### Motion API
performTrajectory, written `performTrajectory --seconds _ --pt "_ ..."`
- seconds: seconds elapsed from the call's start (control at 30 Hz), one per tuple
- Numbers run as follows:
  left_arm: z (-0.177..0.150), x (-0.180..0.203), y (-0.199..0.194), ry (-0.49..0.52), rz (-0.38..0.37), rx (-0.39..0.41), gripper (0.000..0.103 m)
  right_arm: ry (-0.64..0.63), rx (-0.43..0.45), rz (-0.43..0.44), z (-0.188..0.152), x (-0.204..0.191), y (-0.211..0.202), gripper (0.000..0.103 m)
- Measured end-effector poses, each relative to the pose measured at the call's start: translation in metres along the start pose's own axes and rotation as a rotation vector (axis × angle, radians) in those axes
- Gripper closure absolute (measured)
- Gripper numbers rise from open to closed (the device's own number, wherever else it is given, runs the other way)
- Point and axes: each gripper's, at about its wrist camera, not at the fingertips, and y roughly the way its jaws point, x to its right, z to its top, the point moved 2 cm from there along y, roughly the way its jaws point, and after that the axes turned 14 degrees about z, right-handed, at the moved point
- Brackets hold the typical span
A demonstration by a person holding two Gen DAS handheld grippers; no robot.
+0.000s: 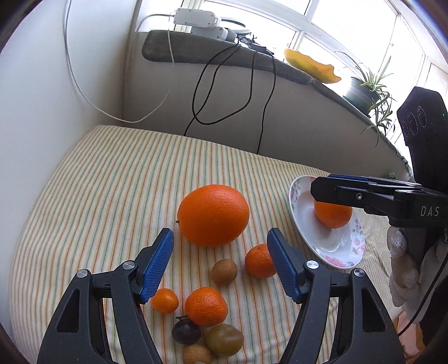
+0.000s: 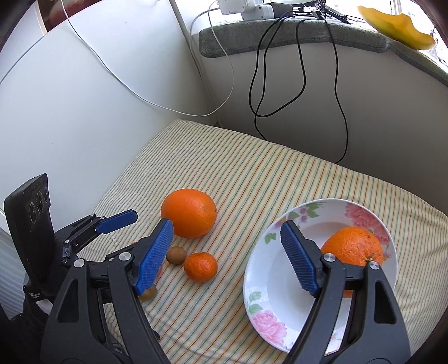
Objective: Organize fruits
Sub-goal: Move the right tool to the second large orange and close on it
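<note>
A big orange (image 1: pixel 213 215) lies on the striped cloth, also in the right wrist view (image 2: pixel 189 212). Near it lie a mandarin (image 1: pixel 259 261) (image 2: pixel 200 266), a brown round fruit (image 1: pixel 224 271) (image 2: pixel 175 255), another mandarin (image 1: pixel 206 306), a small orange fruit (image 1: pixel 165 300), a dark plum (image 1: pixel 186 331) and a green-brown fruit (image 1: pixel 224 339). A floral plate (image 1: pixel 322 243) (image 2: pixel 268 282) holds one orange (image 1: pixel 332 215) (image 2: pixel 352 246). My left gripper (image 1: pixel 220 261) is open over the loose fruits. My right gripper (image 2: pixel 225 257) is open, its right finger over the plate, empty.
The striped cloth (image 2: pixel 280 173) covers a cushion against white walls. Black and white cables (image 2: pixel 296 70) hang from a grey sill (image 2: pixel 294 39). A yellow peel (image 2: pixel 397 25) and a potted plant (image 1: pixel 366 86) stand on the sill.
</note>
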Motion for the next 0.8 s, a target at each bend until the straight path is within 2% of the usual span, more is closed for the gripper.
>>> performTrajectory --seconds 0.37,0.67,0.8 --pt "0.001 -0.017 0.018 -0.046 -0.061 -0.046 0.034 0.046 -0.071 0.064 0.007 -0.006 0.05 0.021" --pt "-0.001 -0.016 0.029 -0.048 -0.088 -0.077 0.034 0.093 -0.111 0.101 0.015 -0.004 0.08 0.024" --pt "0.003 -0.015 0.036 -0.061 -0.099 -0.098 0.03 0.105 -0.133 0.11 0.018 -0.003 0.094 0.024"
